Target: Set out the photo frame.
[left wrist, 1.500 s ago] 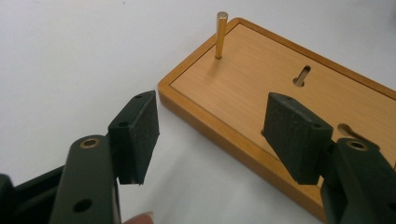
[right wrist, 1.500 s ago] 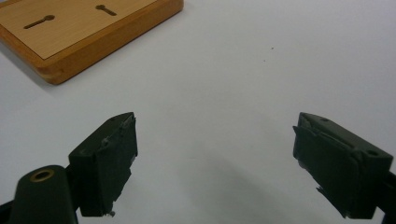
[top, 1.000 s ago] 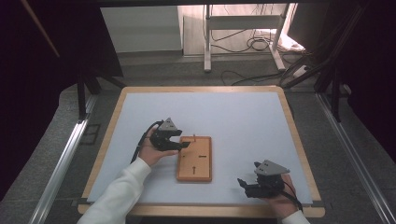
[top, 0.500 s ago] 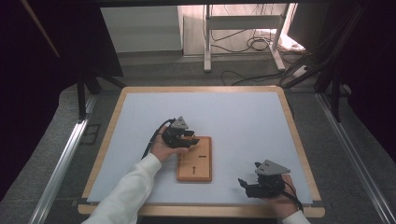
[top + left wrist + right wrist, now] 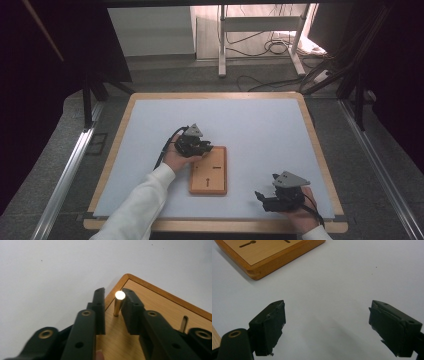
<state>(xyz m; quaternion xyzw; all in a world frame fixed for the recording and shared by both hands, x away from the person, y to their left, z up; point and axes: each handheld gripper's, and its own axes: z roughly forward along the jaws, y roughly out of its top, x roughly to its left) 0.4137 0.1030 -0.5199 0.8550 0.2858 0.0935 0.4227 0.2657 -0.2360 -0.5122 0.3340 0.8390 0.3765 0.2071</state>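
Observation:
A wooden board (image 5: 208, 172) with dark slots lies on the white table top (image 5: 250, 125). A short brass peg (image 5: 116, 307) stands upright at the board's (image 5: 155, 305) corner. My left gripper (image 5: 206, 148) hovers over that far left corner. In the left gripper view the left gripper (image 5: 114, 292) has the peg between its jaws, which have just been closing. One pad touches the peg and a gap remains at the other. My right gripper (image 5: 262, 197) rests near the front right, open over bare table. The right gripper (image 5: 327, 315) holds nothing, and the board (image 5: 269, 252) lies beyond it.
The table top has a wooden rim (image 5: 320, 150) and metal rails (image 5: 70, 170) along both sides. A keyhole slot (image 5: 248, 243) and a narrow slot (image 5: 184, 323) are cut in the board. Cables and a stand's legs (image 5: 260, 45) lie on the floor beyond.
My left gripper has moved right and slightly down onto the board's far left corner, and its jaws have narrowed around the peg. The right gripper has stayed put.

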